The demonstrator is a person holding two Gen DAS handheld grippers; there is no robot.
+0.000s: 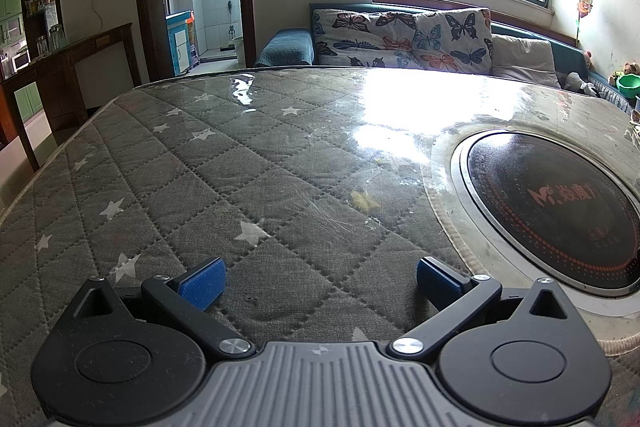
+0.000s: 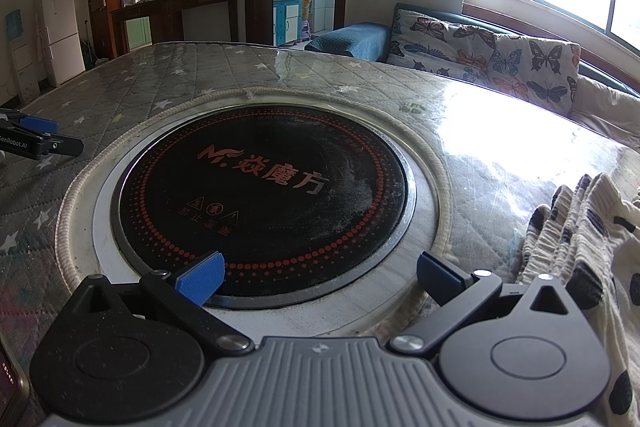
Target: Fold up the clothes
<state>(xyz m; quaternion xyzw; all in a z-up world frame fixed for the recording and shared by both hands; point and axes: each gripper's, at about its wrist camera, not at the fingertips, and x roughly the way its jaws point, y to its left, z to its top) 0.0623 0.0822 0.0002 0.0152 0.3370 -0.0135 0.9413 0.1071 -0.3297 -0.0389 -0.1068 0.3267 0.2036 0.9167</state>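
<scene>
A cream garment with dark spots (image 2: pixel 580 251) lies crumpled at the right edge of the right wrist view, just right of my right gripper (image 2: pixel 320 279). That gripper is open with nothing between its blue pads and hovers over the near rim of the round black cooktop (image 2: pixel 260 183). My left gripper (image 1: pixel 318 281) is open and empty over the grey quilted star-pattern table cover (image 1: pixel 208 171). In the right wrist view the left gripper's fingers (image 2: pixel 38 125) show at the far left, open. No garment appears in the left wrist view.
The cooktop (image 1: pixel 560 211) is set into the table's middle, under a glossy clear sheet. A sofa with butterfly cushions (image 1: pixel 400 35) runs behind the table below a bright window. A dark wooden console (image 1: pixel 72 67) and a doorway stand to the left; a white fridge (image 2: pixel 60 31) is further back.
</scene>
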